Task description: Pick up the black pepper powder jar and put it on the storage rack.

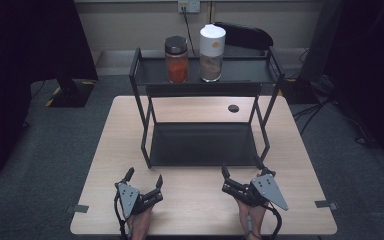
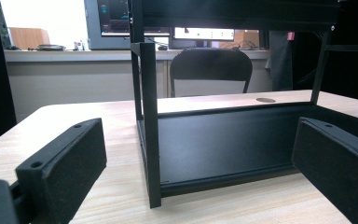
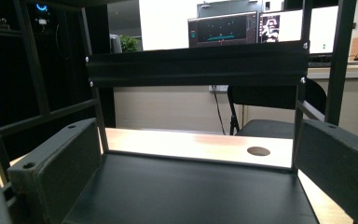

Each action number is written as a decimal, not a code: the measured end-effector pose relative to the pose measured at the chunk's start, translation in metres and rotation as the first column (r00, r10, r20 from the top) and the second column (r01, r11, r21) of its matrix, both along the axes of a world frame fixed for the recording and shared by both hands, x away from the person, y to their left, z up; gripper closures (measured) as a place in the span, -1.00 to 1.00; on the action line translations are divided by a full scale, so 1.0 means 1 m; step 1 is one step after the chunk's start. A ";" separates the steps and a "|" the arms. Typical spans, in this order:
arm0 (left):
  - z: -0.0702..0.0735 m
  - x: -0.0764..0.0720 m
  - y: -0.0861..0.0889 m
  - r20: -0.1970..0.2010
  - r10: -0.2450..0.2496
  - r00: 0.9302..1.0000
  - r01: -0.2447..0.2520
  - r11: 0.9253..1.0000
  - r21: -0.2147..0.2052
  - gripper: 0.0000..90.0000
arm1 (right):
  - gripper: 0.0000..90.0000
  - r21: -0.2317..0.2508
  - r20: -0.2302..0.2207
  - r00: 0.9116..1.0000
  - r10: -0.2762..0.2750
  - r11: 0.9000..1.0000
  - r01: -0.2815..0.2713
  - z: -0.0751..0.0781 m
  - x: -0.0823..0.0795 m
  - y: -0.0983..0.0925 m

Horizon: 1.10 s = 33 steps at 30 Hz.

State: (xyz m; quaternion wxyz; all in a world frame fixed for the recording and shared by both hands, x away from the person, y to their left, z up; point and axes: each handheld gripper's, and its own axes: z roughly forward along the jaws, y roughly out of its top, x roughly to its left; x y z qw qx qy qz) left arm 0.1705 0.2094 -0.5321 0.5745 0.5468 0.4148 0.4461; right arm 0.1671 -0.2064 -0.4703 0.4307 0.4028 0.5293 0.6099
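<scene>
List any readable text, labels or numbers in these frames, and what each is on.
None readable.
White-lidded jar: orange round mark on the lid, too small to read.
Red-filled jar: no label visible.
Monitors behind the rack: screen content too blurred to read.
Both tongs, left and right: no markings visible.

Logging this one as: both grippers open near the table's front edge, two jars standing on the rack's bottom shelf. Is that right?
Not quite. The high view shows the orange-filled jar and the white-lidded jar standing on the rack's top shelf; the bottom shelf holds nothing. The rest stands: left gripper and right gripper are open near the front edge.
</scene>
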 end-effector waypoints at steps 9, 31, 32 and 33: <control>0.000 0.000 0.000 0.000 0.000 1.000 0.000 1.000 0.000 -0.95 | -1.00 -0.016 -0.005 1.000 0.001 1.000 -0.001 -0.015 -0.002 -0.001; 0.000 0.000 0.000 0.000 0.000 1.000 0.000 1.000 0.000 -0.95 | -1.00 -0.029 -0.041 0.999 -0.019 0.999 0.018 -0.040 -0.004 -0.001; 0.000 0.000 0.000 0.000 0.000 1.000 0.000 1.000 0.000 -0.95 | -1.00 -0.028 -0.043 0.999 -0.021 0.999 0.020 -0.041 -0.004 -0.001; 0.000 0.000 0.000 0.000 0.000 1.000 0.000 1.000 0.000 -0.95 | -1.00 -0.026 -0.045 0.999 -0.022 0.999 0.020 -0.042 -0.004 -0.002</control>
